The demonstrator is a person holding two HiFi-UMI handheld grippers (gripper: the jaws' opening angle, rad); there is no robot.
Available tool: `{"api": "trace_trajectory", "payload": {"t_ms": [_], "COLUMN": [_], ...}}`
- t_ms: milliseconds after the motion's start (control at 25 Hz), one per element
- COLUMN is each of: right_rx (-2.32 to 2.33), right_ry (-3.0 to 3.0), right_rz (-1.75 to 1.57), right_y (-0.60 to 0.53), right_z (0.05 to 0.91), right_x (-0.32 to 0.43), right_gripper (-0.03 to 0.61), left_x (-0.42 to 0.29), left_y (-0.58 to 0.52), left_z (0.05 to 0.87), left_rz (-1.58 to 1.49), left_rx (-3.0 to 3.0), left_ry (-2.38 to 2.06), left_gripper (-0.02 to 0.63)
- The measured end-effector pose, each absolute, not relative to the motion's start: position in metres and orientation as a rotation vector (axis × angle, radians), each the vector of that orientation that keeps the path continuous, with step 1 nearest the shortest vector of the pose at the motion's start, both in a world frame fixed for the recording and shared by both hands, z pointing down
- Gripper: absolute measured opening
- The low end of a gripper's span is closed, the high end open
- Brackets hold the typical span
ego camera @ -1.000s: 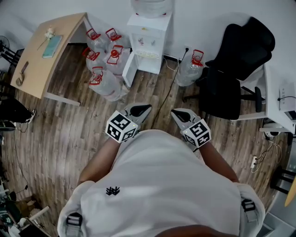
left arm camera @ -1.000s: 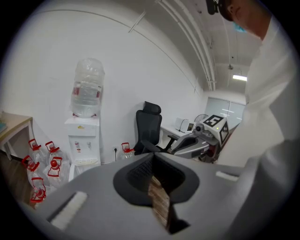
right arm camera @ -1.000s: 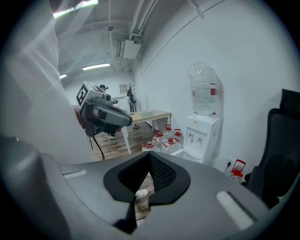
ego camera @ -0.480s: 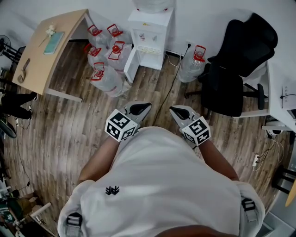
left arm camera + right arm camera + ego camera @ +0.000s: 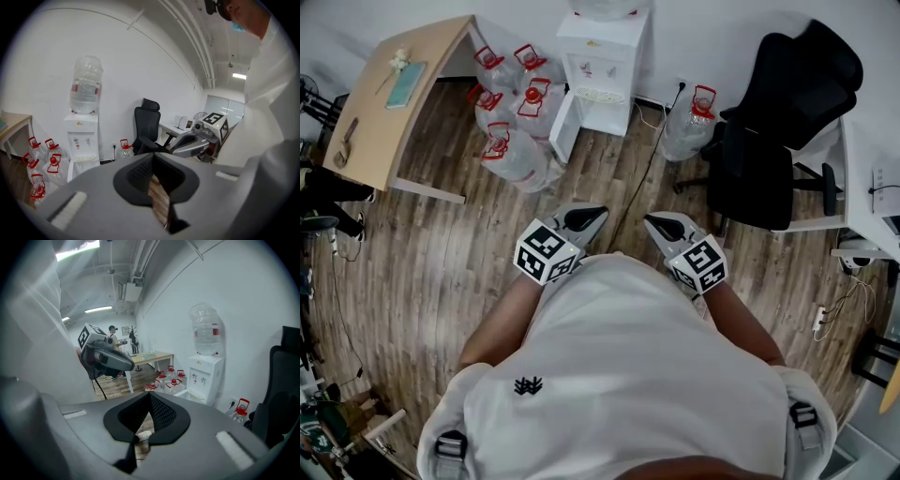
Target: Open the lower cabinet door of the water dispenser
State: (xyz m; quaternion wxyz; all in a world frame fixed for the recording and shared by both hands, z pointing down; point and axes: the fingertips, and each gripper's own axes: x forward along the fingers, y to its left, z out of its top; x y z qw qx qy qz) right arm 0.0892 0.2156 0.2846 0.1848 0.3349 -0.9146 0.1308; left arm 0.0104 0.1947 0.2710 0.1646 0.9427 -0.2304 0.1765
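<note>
**Both grippers idle, standing well back from dispenser**

Holding: the left gripper (image 5: 598,214) and right gripper (image 5: 650,221) are carried side by side in front of the person's chest, both angled a little downward toward the far wall. Jaws of each are together, with nothing between them; only floor shows through the slit. Judgement: this is a carrying or rest posture, not a reach, since neither gripper is near anything.

Task item: the water dispenser (image 5: 602,58) stands against the white wall, well apart from both grippers. Its lower door (image 5: 563,131) appears swung outward on the dispenser's left in the head view. I read it as already open, though the cabinet interior is too small to make out.

Surroundings: wood-plank floor (image 5: 441,272). A cluster of red-capped water bottles (image 5: 514,155) sits just beside the open door, and one more bottle (image 5: 689,127) on the other side. A black office chair (image 5: 769,159) stands to the right and a wooden bench (image 5: 384,131) to the left. A cable (image 5: 642,178) trails across the floor from the wall.
</note>
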Motion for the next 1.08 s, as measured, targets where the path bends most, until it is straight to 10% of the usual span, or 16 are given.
{"api": "trace_trajectory", "payload": {"t_ms": [1080], "right_rx": [0.894], "right_ry": [-2.574], "right_rz": [0.340], "right_y": [0.221], "right_z": [0.288], "right_x": [0.076], "right_gripper": [0.002], "left_x": [-0.002], "left_y": [0.201], "left_z": [0.270], "left_rz": [0.493], "left_rx": [2.676], "left_ry": [-0.673], "left_gripper": [0.055]}}
